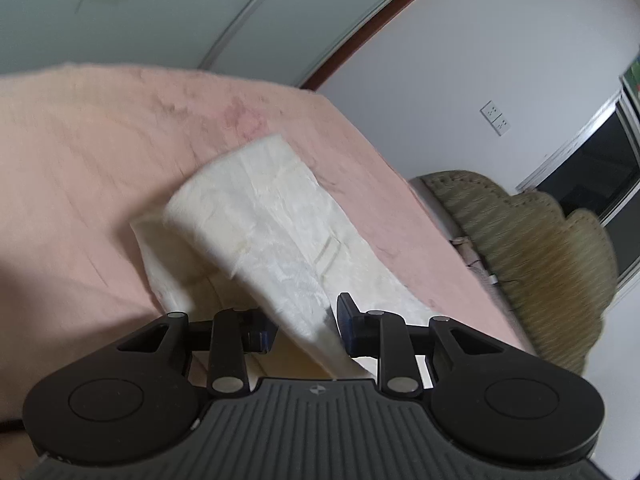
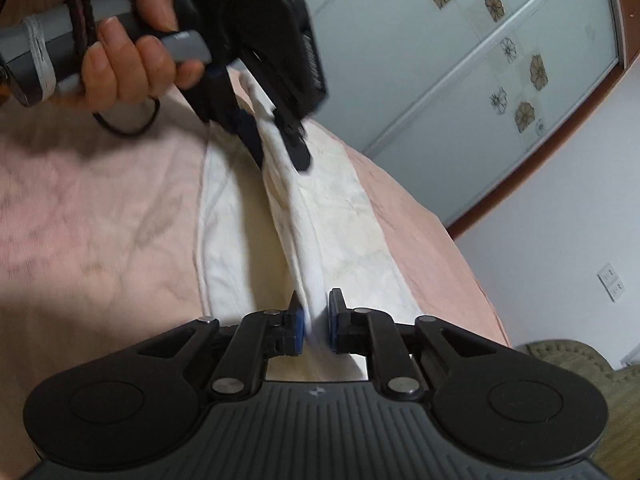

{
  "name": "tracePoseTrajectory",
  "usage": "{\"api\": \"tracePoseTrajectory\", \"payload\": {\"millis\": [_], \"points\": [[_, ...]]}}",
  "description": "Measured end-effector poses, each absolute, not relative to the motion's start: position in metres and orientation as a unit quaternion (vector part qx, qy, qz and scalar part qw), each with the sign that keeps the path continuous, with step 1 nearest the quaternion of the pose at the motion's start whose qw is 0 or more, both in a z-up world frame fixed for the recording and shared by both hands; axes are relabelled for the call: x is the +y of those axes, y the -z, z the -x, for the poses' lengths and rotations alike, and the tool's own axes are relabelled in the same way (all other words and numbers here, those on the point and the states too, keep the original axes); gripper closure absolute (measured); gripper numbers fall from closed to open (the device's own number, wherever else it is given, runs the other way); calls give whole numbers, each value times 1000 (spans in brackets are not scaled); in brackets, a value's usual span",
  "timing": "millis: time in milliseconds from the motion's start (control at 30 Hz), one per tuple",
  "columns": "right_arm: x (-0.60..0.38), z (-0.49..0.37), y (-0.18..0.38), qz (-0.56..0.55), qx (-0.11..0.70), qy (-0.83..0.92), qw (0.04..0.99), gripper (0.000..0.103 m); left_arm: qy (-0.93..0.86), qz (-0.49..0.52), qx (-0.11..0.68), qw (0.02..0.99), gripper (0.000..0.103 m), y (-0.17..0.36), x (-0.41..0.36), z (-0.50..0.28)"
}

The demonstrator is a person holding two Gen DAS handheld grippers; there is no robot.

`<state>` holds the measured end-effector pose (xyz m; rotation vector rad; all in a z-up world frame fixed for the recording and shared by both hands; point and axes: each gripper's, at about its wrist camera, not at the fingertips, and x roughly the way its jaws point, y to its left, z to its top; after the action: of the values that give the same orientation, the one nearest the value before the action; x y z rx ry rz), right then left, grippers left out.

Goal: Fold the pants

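Pants — one white pair — lie on the pink bedcover, a long strip whose length runs straight away from the right gripper toward the left gripper at the strip's far end. Nearest in the right wrist view, the right gripper's blue pads pinch a raised ridge of the cloth between narrow jaws. From there the ridge climbs clear of the flat layer beneath and ends in the left gripper, gripped by a hand, its fingers set on either side of the fabric. In the left wrist view the left gripper has a fold of the white cloth passing between its pads at a middling gap; whether both pads press on it I cannot tell, though the cloth hangs taut from them. So each of the two grippers has one end, the garment stretched lengthwise between them, and neither is plainly the nearer. I judge the coming move will carry that lifted edge sideways across the long axis. Farther off stand one woven chair, one double wall socket and the glass-fronted wardrobe doors.
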<state>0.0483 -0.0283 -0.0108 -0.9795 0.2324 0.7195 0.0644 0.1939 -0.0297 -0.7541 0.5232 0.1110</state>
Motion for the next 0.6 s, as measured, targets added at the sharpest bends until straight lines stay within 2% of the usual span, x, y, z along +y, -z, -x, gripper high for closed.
{"api": "tracePoseTrajectory", "payload": {"millis": [67,133,233,300,467,600], "points": [[-39,-54,12,477,125,-318,810,66,-61,358,258,895,69,30,194,-64],[-52,-58,13,491,139,-300,806,54,-60,366,260,891,69,33,197,-64],[-71,-64,12,503,160,-268,806,54,-59,357,259,896,70,33,198,-64],[-81,-70,6,499,169,-257,811,55,-58,346,261,899,74,31,196,-63],[-94,-82,-9,492,158,-251,818,55,-59,342,265,900,74,32,196,-64],[-88,-97,7,540,175,-250,784,55,-57,334,271,901,74,31,194,-67]]}}
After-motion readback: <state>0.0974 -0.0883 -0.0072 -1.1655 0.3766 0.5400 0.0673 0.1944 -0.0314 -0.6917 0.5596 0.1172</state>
